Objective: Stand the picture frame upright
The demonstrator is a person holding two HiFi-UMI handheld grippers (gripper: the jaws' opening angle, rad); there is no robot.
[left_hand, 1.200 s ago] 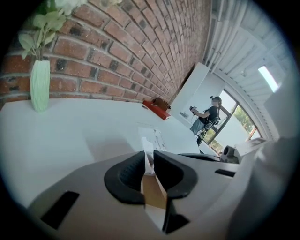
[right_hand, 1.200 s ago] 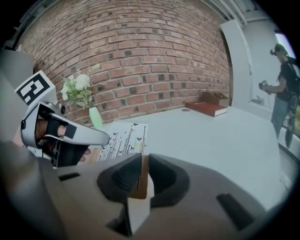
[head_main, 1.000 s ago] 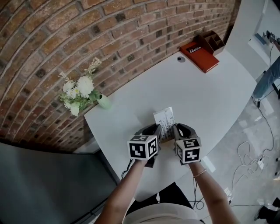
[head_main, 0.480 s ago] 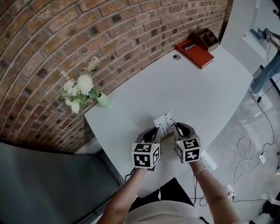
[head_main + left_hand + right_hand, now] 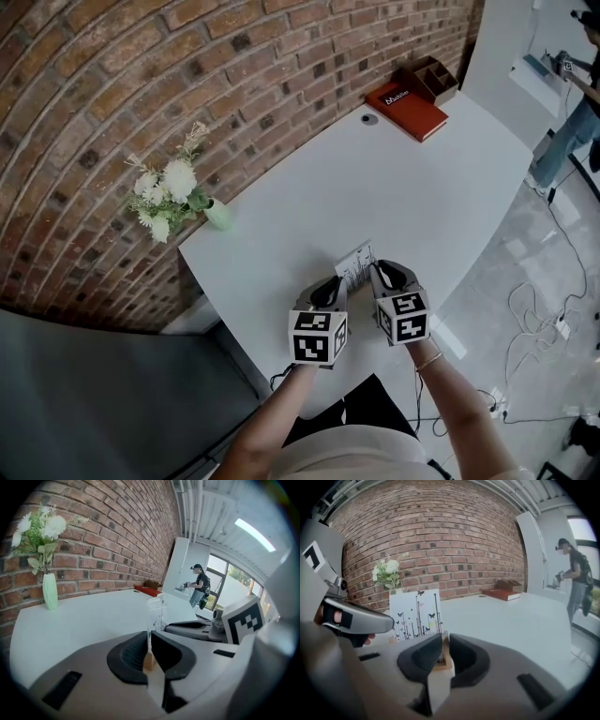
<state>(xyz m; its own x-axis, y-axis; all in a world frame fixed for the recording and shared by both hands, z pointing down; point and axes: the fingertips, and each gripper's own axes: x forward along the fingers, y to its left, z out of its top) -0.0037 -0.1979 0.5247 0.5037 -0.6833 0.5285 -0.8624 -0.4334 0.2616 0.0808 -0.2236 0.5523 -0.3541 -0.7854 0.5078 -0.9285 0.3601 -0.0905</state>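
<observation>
The picture frame (image 5: pixel 356 265), a clear panel with a butterfly print on a small wooden base, stands near the front edge of the white table (image 5: pixel 412 187). My right gripper (image 5: pixel 380 272) is shut on its wooden base (image 5: pixel 443 660), and the print (image 5: pixel 416 613) rises upright beyond the jaws. My left gripper (image 5: pixel 330 286) is at the frame's left side. Its jaws are closing, and the panel's edge (image 5: pixel 157 613) and the base (image 5: pixel 149 660) sit pinched between the pads. Each gripper shows in the other's view: the right gripper (image 5: pixel 197 627) and the left gripper (image 5: pixel 356 616).
A green vase (image 5: pixel 217 215) of white flowers stands at the table's left corner by the brick wall. A red book (image 5: pixel 405 97) and a wooden organiser (image 5: pixel 429 77) lie at the far end. A person (image 5: pixel 562 141) stands off to the right, and cables lie on the floor (image 5: pixel 539 323).
The left gripper has drawn in against the frame's left side and its jaws have narrowed. The frame looks shorter from above, tipped more upright. The right gripper keeps its hold.
</observation>
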